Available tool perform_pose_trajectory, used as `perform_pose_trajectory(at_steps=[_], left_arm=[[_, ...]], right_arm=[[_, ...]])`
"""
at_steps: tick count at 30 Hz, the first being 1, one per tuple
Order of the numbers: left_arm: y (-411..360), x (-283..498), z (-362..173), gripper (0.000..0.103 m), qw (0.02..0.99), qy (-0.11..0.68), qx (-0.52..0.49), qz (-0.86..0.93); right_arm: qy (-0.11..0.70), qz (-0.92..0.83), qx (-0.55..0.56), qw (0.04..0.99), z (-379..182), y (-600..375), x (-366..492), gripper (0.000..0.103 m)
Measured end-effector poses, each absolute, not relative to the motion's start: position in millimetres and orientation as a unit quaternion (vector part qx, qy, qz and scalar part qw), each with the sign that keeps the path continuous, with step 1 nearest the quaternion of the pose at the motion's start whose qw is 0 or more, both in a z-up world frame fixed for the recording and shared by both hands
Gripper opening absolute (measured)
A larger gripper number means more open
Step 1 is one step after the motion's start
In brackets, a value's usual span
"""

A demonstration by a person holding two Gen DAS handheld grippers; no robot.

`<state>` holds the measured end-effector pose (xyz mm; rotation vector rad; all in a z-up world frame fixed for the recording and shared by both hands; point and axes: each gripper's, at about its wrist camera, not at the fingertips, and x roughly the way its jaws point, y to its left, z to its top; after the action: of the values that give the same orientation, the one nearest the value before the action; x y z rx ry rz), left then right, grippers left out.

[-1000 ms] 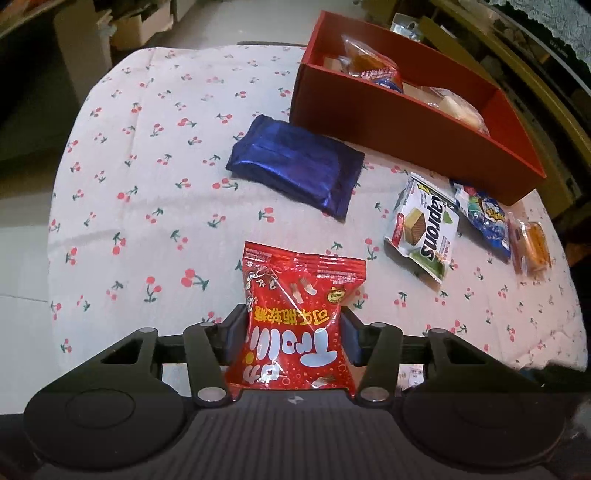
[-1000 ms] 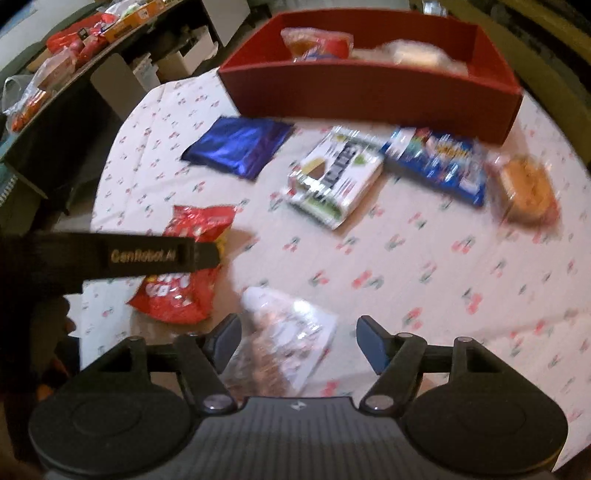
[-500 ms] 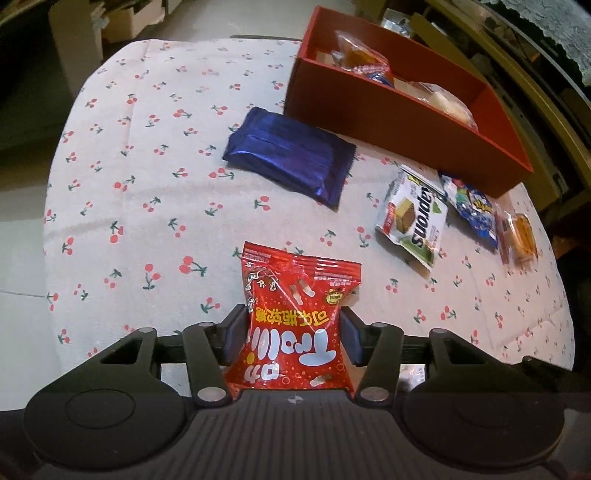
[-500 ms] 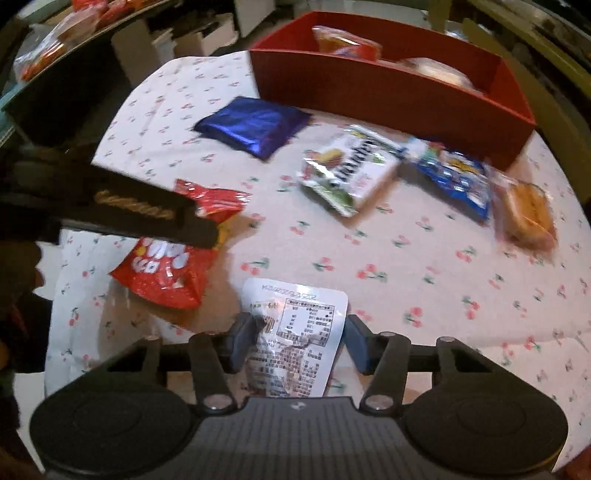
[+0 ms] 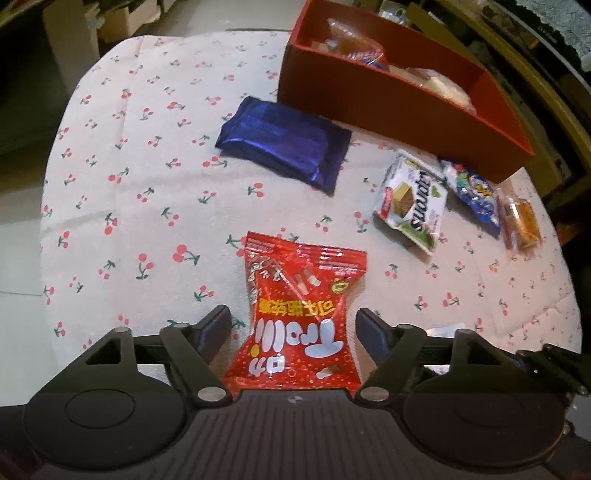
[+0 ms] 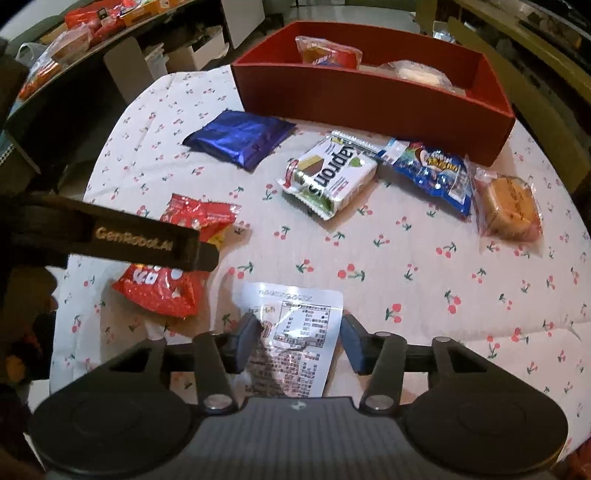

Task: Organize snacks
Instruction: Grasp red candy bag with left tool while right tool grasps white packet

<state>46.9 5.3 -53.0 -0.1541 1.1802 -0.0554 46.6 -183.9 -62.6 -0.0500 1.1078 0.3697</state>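
My left gripper (image 5: 293, 326) is open, its fingers apart on either side of a red Trolli candy bag (image 5: 301, 317) lying on the cherry tablecloth. The bag also shows in the right wrist view (image 6: 173, 273), partly under the left gripper's body. My right gripper (image 6: 301, 338) has its fingers close around a clear white packet with a printed label (image 6: 295, 336). A red box (image 6: 373, 99) at the far side of the table holds a few snacks.
A blue foil pack (image 6: 240, 138), a white wafer pack (image 6: 328, 170), a blue candy bag (image 6: 432, 168) and a wrapped orange cake (image 6: 508, 201) lie in front of the box. Shelves with more snacks (image 6: 77, 33) stand far left.
My left gripper has opened and let go of the red bag, which now lies on the cloth. My right gripper closed around the white packet a moment ago and stays there.
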Motion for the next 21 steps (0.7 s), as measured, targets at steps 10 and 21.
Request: perform_pose_trajectory(at_steps=[10,21], left_arm=[[-9,37,-54,0.069,0.836,0.548,-0.015,-0.025],[-10,30,-45,0.06,0.838,0.542,-0.042,-0.051]], right_arm=[[0.519,0.17,-0.042,0.837,-67,-188,44,0.056],[0.506,0.159,-0.006,0.848,-53,-206,46,0.026]])
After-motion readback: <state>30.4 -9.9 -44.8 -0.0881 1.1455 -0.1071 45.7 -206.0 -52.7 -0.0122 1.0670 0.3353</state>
